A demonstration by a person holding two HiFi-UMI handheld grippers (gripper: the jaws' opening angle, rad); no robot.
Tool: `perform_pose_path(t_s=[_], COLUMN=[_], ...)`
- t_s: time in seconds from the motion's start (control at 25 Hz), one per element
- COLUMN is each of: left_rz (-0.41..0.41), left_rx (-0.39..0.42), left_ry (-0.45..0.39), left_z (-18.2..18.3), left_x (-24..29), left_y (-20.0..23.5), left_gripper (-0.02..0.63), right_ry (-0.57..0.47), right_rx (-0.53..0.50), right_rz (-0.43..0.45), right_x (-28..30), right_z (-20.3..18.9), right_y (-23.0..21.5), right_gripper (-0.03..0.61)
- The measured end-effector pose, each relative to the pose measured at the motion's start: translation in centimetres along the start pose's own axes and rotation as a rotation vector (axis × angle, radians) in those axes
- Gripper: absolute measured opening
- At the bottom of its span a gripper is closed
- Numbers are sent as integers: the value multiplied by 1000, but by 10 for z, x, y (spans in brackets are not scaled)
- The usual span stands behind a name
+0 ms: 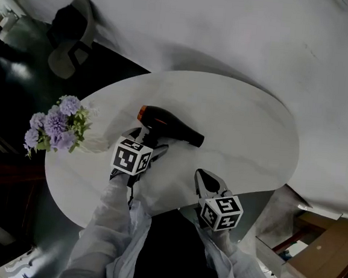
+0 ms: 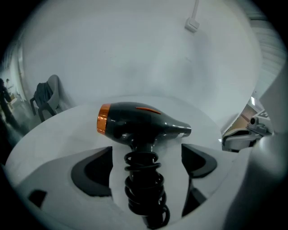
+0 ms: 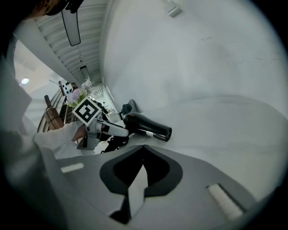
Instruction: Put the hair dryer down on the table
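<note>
Left gripper (image 2: 146,162) spread wide, straddling handle of hair dryer (image 2: 139,121), pads clear; right gripper (image 3: 143,158) pinched together, empty.

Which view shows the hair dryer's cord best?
Left gripper view: the cord sits centred, coiled round the hair dryer handle. Head view mostly hides it behind the left tool; right gripper view shows a dark tangle.

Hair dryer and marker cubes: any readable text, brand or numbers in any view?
No readable words or numbers in any view.
Hair dryer: pale label on the barrel, too small to read; orange mark on top, no letters visible.
Marker cubes, left and right: black-and-white square patterns only, no text.
</note>
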State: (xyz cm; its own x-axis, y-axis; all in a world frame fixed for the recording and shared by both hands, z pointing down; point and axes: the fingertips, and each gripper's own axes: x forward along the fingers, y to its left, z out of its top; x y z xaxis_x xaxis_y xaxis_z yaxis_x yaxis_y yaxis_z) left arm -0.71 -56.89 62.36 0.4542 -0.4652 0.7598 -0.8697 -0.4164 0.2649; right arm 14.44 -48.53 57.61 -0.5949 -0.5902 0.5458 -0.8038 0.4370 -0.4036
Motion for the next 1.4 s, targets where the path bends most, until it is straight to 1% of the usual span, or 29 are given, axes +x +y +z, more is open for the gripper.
perform_pose_path(t_s=[0.16, 0.24, 0.4, 0.52, 0.68, 0.8, 0.92, 1.0, 1.08, 1.12, 1.24, 1.32, 1.4], left_rz=[-34, -35, 0, 19, 44, 81, 143, 170, 191, 207, 269, 287, 288], left_rx=[-21, -27, -27, -26, -26, -22, 14, 37, 37, 33, 34, 29, 19], left_ry=[-63, -104, -186, -215, -254, -307, -341, -360, -391, -411, -460, -486, -517], left_z=[0, 1, -3, -13, -29, -38, -49, -57, -64, -68, -80, -87, -93], left_x=[-24, -39, -70, -90, -117, -139, -162, -176, -190, -197, -217, -228, -237], left_y=[-14, -20, -29, -35, -45, -49, -53, -58, -62, -63, -64, -65, -67], left_gripper=[473, 437, 361, 324, 252, 205, 159, 133, 110, 93, 13, 8, 8], right_ry=[-21, -33, -64, -84, -109, -130, -152, -168, -181, -186, -201, -211, -221], right_rx=[-32, -47, -68, -84, -91, -108, -127, -139, -146, -149, -157, -167, -187], right_rz=[9, 15, 28, 40, 48, 58, 75, 82, 84, 83, 80, 81, 84], right_x=[-10, -15, -29, -39, -55, -62, -69, -75, -81, -84, -95, -101, -105], right_z=[2, 3, 6, 5, 1, 1, 2, 2, 0, -1, -7, -9, -10], right_y=[13, 19, 33, 45, 59, 67, 77, 84, 89, 91, 95, 96, 98], right_gripper=[9, 9, 9, 9, 9, 9, 9, 9, 9, 9, 9, 9, 9])
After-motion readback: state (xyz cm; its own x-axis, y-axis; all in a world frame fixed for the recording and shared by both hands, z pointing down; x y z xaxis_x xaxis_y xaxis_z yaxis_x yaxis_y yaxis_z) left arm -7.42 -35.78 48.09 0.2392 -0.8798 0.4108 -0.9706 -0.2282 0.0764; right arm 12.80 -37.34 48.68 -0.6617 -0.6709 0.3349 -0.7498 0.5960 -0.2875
